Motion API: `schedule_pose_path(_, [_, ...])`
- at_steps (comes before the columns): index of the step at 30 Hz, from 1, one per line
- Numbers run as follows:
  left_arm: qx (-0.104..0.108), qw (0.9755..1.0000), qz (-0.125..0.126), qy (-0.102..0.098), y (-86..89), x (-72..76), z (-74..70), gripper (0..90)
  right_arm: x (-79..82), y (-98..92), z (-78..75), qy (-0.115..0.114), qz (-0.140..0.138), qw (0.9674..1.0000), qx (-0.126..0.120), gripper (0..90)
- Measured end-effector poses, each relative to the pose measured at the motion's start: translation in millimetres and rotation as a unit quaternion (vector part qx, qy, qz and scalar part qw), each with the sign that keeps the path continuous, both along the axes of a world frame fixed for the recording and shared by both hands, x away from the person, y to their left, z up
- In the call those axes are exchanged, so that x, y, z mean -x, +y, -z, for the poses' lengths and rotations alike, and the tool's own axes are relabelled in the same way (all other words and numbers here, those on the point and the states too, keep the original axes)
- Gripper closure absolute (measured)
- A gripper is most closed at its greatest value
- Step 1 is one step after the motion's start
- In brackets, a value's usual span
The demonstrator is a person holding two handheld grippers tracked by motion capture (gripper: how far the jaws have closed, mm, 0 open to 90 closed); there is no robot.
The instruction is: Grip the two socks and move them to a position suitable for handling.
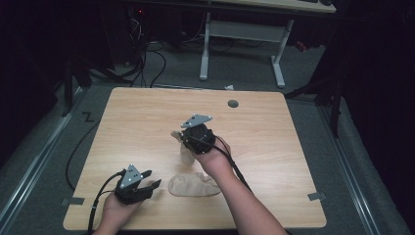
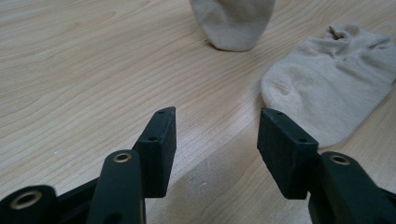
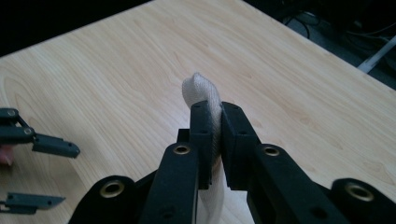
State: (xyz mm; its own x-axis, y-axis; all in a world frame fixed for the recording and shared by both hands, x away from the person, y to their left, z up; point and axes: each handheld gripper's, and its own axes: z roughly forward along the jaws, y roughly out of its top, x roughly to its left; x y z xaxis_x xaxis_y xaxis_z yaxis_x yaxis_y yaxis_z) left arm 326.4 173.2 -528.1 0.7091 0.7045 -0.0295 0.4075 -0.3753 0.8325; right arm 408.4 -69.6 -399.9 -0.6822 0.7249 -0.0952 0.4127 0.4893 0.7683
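Observation:
A beige sock (image 1: 186, 154) hangs over the middle of the wooden table (image 1: 274, 147), pinched at its top by my right gripper (image 1: 178, 136). In the right gripper view the black jaws of that gripper (image 3: 220, 109) are shut on a fold of the sock (image 3: 201, 89). A second beige sock (image 1: 194, 185) lies flat near the front edge, just below the hanging one. My left gripper (image 1: 151, 178) rests low at the front left, open, its jaws pointing at the flat sock. In the left gripper view the open gripper (image 2: 217, 116) holds nothing; the flat sock (image 2: 327, 79) lies ahead to the right and the hanging sock (image 2: 231, 21) is beyond.
A round cable hole (image 1: 233, 104) sits near the table's far edge. Grey tape marks the front corners (image 1: 317, 196). Behind the table stand a white desk frame (image 1: 242, 34) and floor cables (image 1: 147, 63). Bare wood lies to the right and at the back.

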Motion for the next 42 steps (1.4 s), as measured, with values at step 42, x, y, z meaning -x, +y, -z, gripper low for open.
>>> schedule_pose_path(42, [-0.005, 1.0000, 0.000, 0.001, -2.5, 0.7, 2.1, 49.0, 25.8, -148.0, 105.8, 0.084, 0.186, 0.9789, 0.010, 70.1])
